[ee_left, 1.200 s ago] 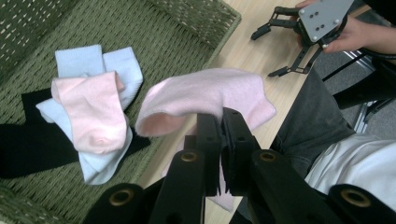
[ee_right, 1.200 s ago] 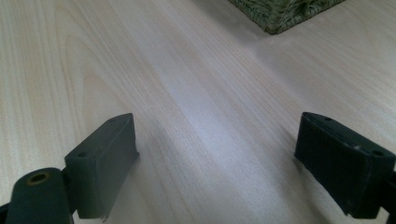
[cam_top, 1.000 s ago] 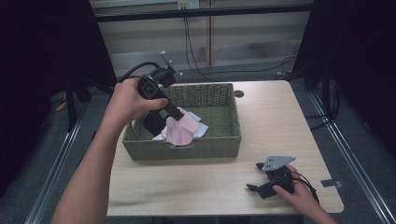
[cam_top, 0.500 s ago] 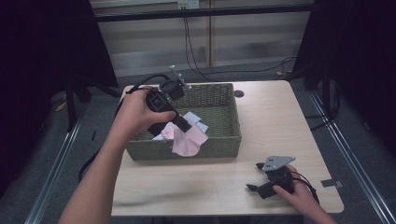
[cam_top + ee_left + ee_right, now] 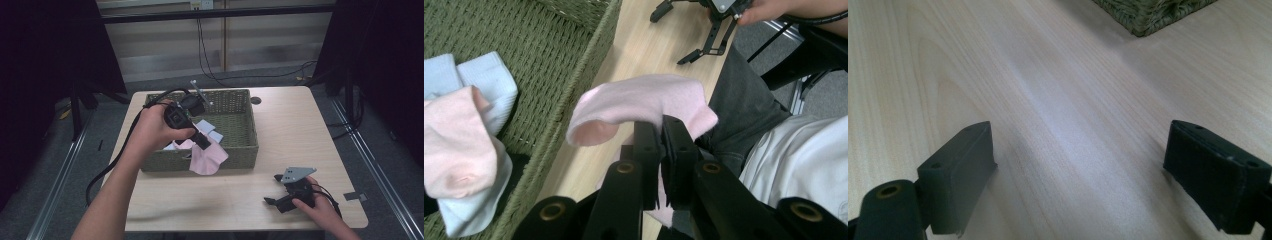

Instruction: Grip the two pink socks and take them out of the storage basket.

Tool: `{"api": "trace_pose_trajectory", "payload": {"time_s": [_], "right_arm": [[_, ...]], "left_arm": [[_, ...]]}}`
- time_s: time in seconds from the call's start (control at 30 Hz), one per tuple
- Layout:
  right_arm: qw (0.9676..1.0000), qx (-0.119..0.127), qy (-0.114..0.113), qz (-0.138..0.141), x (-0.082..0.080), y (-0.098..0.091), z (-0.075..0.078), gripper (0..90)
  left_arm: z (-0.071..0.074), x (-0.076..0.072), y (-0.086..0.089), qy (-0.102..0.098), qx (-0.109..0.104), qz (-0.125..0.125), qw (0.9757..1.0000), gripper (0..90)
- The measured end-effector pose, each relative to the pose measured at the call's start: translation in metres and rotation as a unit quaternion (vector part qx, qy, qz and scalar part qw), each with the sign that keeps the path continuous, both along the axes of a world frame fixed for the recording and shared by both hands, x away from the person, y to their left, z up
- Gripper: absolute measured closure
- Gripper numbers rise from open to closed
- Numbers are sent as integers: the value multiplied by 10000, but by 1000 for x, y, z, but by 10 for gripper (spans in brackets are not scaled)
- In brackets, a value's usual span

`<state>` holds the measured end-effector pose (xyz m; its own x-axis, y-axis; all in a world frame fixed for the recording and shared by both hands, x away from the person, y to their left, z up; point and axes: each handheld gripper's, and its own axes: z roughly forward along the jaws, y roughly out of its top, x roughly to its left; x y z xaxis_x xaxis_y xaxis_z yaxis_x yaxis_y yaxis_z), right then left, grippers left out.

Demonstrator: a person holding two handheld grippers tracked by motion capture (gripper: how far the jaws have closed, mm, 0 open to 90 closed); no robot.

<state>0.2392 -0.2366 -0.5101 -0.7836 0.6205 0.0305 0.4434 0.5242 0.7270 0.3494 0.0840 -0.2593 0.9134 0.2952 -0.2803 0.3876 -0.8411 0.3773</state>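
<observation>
Holding my left gripper (image 5: 204, 143) pinched on a pink sock (image 5: 207, 159) over the green wicker basket's (image 5: 240, 153) near rim | right gripper (image 5: 272, 201) spread, resting on the wooden table (image 5: 220, 200).

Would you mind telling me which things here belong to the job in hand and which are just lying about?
In the job:
- left gripper, shut on the pink sock
- green woven basket
- socks left inside it

Lying about:
- right gripper, fingers open, resting on the table
- cables on the floor behind
</observation>
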Motion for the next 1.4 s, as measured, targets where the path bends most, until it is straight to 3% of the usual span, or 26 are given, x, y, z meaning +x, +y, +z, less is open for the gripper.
{"api": "trace_pose_trajectory", "payload": {"time_s": [0.33,0.77,1.4], "right_arm": [[10000,2,5,-2,0,0,0,119],[10000,0,2,-1,0,0,0,119],[10000,-5,32,8,0,0,0,119]], "left_arm": [[-7,-7,-9,0,101,-192,9998,859],[-21,-12,-17,93,17,-159,9998,852],[-40,-13,-25,107,165,-219,9996,842]]}}
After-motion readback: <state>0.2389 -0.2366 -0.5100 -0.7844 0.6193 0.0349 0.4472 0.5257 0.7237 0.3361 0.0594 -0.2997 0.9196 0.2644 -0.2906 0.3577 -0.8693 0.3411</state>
